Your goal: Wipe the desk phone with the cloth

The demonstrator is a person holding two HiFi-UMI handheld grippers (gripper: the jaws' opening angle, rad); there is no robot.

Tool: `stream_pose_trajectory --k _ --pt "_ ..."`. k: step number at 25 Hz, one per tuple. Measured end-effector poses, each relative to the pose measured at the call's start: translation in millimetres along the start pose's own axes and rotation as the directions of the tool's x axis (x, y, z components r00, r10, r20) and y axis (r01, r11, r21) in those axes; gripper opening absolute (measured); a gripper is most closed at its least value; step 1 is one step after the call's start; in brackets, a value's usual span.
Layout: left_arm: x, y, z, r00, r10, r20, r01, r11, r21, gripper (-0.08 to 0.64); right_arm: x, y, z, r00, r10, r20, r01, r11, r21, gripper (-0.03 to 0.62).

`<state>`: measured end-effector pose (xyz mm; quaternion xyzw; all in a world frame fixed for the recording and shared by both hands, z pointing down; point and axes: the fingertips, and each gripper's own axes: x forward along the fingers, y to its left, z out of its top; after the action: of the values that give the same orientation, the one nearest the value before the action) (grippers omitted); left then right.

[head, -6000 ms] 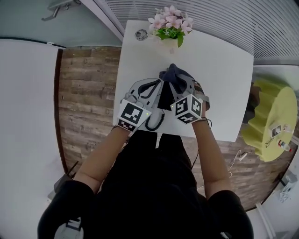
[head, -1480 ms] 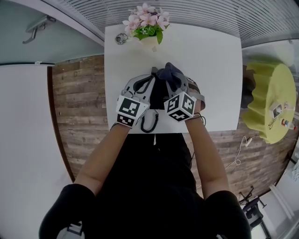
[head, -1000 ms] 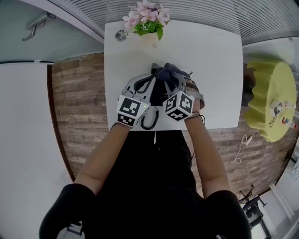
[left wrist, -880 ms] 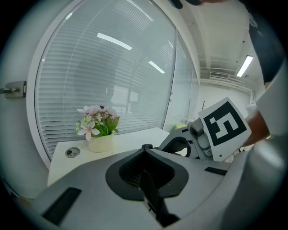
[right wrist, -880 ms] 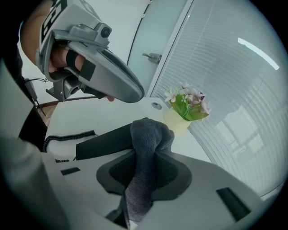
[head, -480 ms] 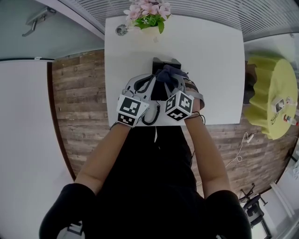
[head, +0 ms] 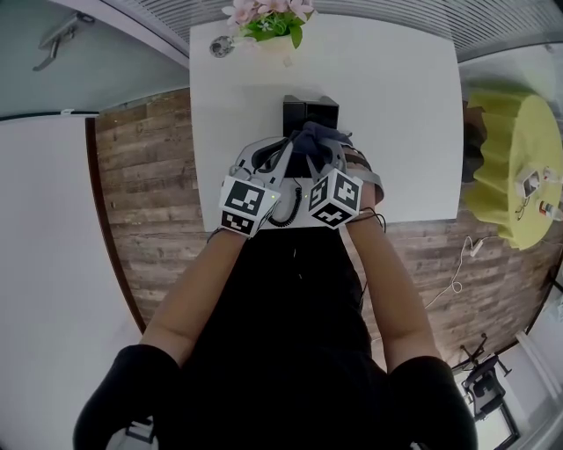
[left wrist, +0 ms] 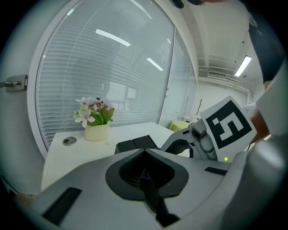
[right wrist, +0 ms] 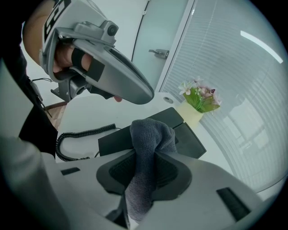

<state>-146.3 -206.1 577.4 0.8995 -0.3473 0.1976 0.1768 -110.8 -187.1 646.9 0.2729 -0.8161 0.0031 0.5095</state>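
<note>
White square table (head: 396, 132) on a floor of brown wood planks (head: 141, 176), set against a glass wall with lowered blinds (head: 396, 13). At the far edge, a pale pot of pink flowers (head: 264, 22), with a round metal cable hole (head: 220, 48) just beside it on the left. Off to the right, apart from the table, a yellow round stand (head: 510, 149) bearing a few items too small to tell. At far left, a grey door with a lever handle (head: 48, 39). Ceiling light strips mirrored in the glass.

Near the middle of the table, nearer its front edge, a black desk phone (head: 310, 112), in line with the flowers. Its far end bare; its near end hidden under both tools. Black coiled cord (head: 286, 211) looped on the table at the front edge, between the two marker cubes.

Right gripper (right wrist: 144, 157) pinching a dark grey cloth (right wrist: 148, 134), gripped at the middle and bunched upward into a rounded fold. Cloth over the near part of the phone; actual contact not clear from any view.

Left gripper (left wrist: 145, 157) just beside the right one, over the left side of the phone, tongs pressed together with nothing between them. Both tools pointing away from the person, toward the flowers and the blinds.
</note>
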Motion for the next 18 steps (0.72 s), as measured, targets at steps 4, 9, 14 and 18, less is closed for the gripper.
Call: stream_pose_trajectory --k 4,9,14,18 --pt "-0.5 -5.2 -12.0 1.000 -0.010 -0.019 0.010 1.000 0.003 0.011 0.0 13.6 -6.4 1.000 0.011 -0.007 -0.011 1.000 0.008 0.109" --pt "-4.6 -16.1 -24.4 0.999 -0.023 -0.036 0.023 1.000 -0.001 0.011 -1.4 29.3 -13.3 0.999 0.030 -0.017 -0.030 1.000 0.007 0.109" --pt "-9.4 -28.4 -44.0 0.997 -0.038 -0.065 0.038 0.999 -0.009 0.011 -2.0 46.0 -21.2 0.998 0.052 -0.031 -0.052 0.999 0.011 0.109" --pt "-11.2 -36.1 -58.7 0.994 -0.048 -0.098 0.047 0.999 -0.012 0.011 -3.5 56.5 -25.7 0.997 0.067 -0.033 -0.066 0.997 0.027 0.109"
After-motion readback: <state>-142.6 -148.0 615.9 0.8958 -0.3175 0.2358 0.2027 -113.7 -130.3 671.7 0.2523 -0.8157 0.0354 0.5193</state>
